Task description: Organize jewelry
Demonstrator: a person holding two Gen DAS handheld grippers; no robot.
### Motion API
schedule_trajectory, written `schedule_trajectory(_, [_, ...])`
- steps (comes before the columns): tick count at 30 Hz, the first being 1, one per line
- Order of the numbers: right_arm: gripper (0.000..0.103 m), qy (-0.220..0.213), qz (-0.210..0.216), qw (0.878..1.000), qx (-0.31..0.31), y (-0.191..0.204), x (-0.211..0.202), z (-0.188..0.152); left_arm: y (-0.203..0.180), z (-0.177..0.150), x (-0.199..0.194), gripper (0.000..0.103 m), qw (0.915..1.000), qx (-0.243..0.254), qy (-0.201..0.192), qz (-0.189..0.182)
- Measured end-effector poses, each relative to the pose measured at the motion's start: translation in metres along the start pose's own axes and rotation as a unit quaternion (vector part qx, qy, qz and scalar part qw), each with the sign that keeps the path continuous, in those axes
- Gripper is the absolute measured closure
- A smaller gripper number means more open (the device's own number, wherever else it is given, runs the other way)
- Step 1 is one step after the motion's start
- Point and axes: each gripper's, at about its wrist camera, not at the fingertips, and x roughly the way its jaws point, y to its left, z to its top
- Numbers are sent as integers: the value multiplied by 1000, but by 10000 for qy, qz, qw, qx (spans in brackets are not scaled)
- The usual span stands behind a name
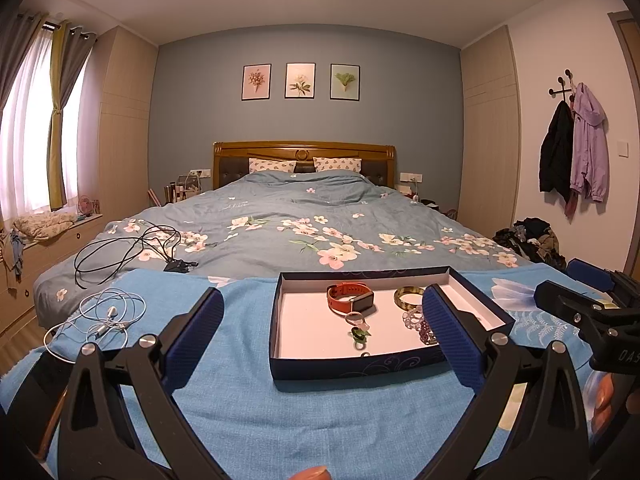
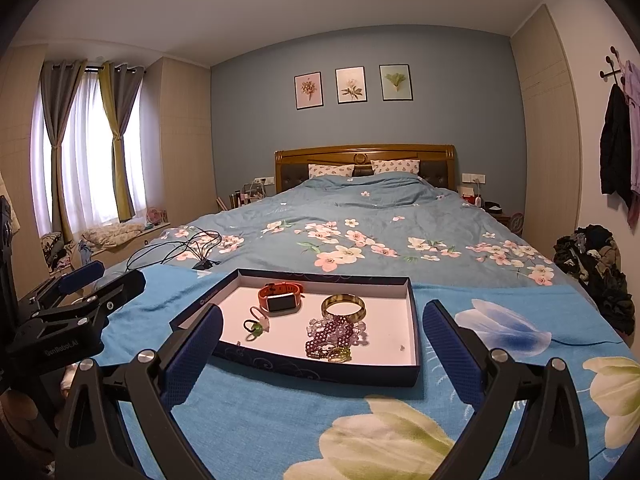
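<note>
Both the left gripper (image 1: 320, 328) and the right gripper (image 2: 322, 338) hover with fingers spread apart and empty, lower centre of each view, facing the shallow box (image 2: 414, 320) mid-frame where watch (image 2: 280, 298), bangle (image 2: 343, 305) and beaded bracelets (image 2: 332, 336) lie gathered, likely for tidy keeping.

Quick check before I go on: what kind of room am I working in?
A bedroom, clearly: a large bed with a wooden headboard, two pillows and curtained windows. The jewelry tray sits at the bed's foot.
</note>
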Motion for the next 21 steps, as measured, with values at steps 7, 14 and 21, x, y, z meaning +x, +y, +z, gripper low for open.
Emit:
schedule_trajectory(7, [6,11,6,10000,4,0,-1,-1,0,0,0,5,10000,5,10,-2])
schedule_trajectory(14, [6,6,13,10000,35,-2,-1,-1,2,-1,1,5,10000,-18,5,20])
schedule_trajectory(21, [6,13,5,10000,33,-3,-1,-2,2,-1,2,5,10000,3,4,26])
